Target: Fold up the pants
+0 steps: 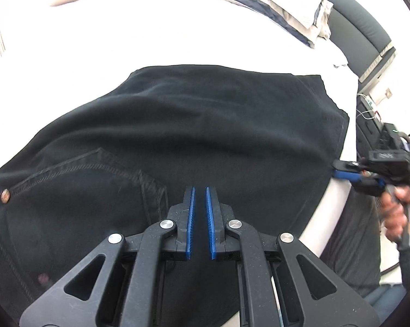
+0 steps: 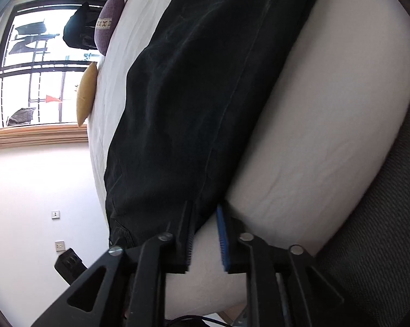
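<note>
Black pants point(image 1: 194, 125) lie folded along the bed's point(image 1: 177, 35) near edge. The left gripper point(image 1: 200, 193) hovers above, fingers nearly pressed together and empty. The right gripper point(image 2: 205, 212) — fingers spread — sits at the hem, seemingly letting go.

Purple cushion point(image 2: 106, 24): woven band with letter-like marks, roughly "XXX", not clearly legible. No other text readable.

1. Setting: a home bedroom
2. A bed point(image 1: 205, 41) under a white sheet fills both views, with a dark padded headboard point(image 1: 363, 35) at its far right edge
3. Folded bedding point(image 1: 286, 2) and a purple cushion point(image 2: 106, 24) lie along the far edge
4. Laundry point(image 2: 79, 32) hangs outside a barred window point(image 2: 41, 62)
</note>
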A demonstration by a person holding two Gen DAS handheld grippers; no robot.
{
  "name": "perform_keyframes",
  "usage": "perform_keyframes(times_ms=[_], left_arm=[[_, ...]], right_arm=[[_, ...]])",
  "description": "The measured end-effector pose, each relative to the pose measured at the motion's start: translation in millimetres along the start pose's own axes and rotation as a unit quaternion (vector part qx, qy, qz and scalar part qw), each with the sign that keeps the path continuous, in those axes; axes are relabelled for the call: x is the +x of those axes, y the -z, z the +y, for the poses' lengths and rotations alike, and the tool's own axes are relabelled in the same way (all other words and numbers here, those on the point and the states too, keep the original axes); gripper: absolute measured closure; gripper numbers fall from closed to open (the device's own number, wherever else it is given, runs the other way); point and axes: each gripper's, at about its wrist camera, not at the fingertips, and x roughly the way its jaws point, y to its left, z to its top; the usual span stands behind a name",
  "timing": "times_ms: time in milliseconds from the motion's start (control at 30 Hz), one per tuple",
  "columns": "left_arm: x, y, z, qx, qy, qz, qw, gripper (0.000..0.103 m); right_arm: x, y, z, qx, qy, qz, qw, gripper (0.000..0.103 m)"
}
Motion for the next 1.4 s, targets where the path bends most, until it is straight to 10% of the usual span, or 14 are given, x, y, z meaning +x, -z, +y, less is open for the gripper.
perform_keyframes(times_ms=[100, 200, 500, 533, 600, 700, 933, 1067, 1200, 1333, 1400], left_arm=[[22.5, -0.6, 1.4, -0.005, -0.004, 0.028, 0.9996, 0.095], [27.0, 3.2, 3.0, -0.015, -0.001, 0.022, 0.9996, 0.095], [25.6, 9.5, 10.8, -0.024, 0.006, 0.02, 0.9995, 0.095], [25.5, 11.1, 10.8, -0.022, 0.005, 0.019, 0.9996, 0.095], [22.5, 16.3, 14.4, -0.024, 0.01, 0.016, 0.9995, 0.095], [18.7, 23.6, 24.6, -0.034, 0.032, 0.01, 0.9988, 0.095], [0.0, 20.9, 24.0, -0.025, 0.019, 0.006, 0.9995, 0.095], [-19.3, -16.7, 16.3, -0.009, 0.032, -0.034, 0.9989, 0.095], [1.1, -69.1, 2.8, 0.019, 0.05, -0.033, 0.998, 0.095], [55.5, -101.0, 19.4, 0.021, 0.023, 0.022, 0.9993, 0.095], [65.4, -107.5, 38.0, -0.011, 0.056, 0.024, 0.9981, 0.095]], right_arm=[[-33.3, -1.3, 26.4, -0.064, 0.044, -0.041, 0.996, 0.066], [-40.3, -12.8, 69.3, -0.128, -0.005, -0.061, 0.99, 0.066], [141.9, -10.1, 182.9, -0.246, -0.108, 0.126, 0.955, 0.066], [159.6, -14.3, 180.6, -0.25, -0.09, 0.133, 0.955, 0.067], [173.9, -32.0, 162.0, -0.237, -0.06, 0.111, 0.963, 0.103], [153.8, -64.3, 115.8, -0.142, -0.103, 0.071, 0.982, 0.103], [36.2, -114.1, 35.4, -0.033, -0.036, -0.119, 0.992, 0.095], [41.8, -93.3, 89.4, -0.129, -0.09, -0.064, 0.986, 0.063], [96.9, -72.2, 123.6, -0.199, -0.11, 0.029, 0.973, 0.061], [100.7, -114.6, 76.6, -0.111, -0.112, 0.003, 0.988, 0.102], [73.4, -138.9, 48.0, -0.076, -0.107, -0.048, 0.99, 0.103]])
